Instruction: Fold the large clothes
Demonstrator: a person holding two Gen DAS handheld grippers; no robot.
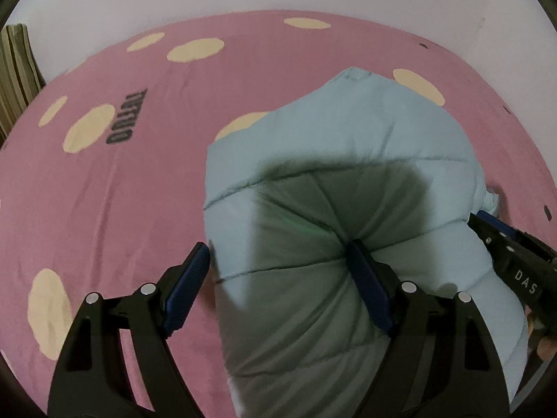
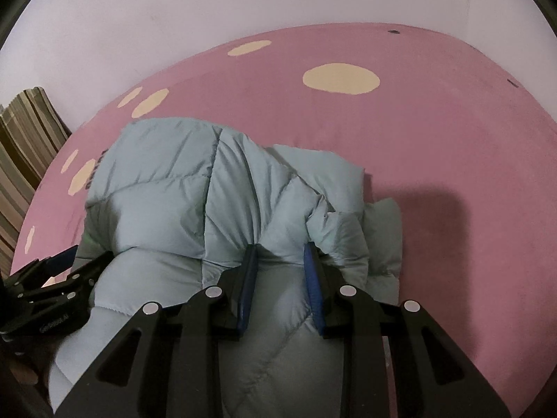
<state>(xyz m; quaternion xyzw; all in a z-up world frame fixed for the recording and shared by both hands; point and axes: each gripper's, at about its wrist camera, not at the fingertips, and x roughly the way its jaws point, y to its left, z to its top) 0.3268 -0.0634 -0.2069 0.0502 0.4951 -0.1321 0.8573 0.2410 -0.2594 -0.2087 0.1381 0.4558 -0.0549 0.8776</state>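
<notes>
A light blue puffy jacket [image 1: 365, 132] lies bunched on a pink bed sheet [image 1: 122, 209] with cream spots. My left gripper [image 1: 278, 261] stands wide over the jacket's left part. Its right finger [image 1: 365, 278] presses into the padding, where creases gather, and its left finger [image 1: 189, 278] sits at the jacket's edge with a strip of sheet showing beside it. In the right wrist view, my right gripper [image 2: 280, 254] is shut on a raised fold of the jacket [image 2: 156, 209], both pads sunk in the fabric. Each gripper also shows at the other view's edge.
The pink sheet [image 2: 452, 139] spreads wide on the jacket's right and far side, up to a pale wall [image 2: 174, 17]. A striped cloth stack [image 1: 14, 69] stands at the bed's left edge. Black lettering [image 1: 122, 118] is printed on the sheet.
</notes>
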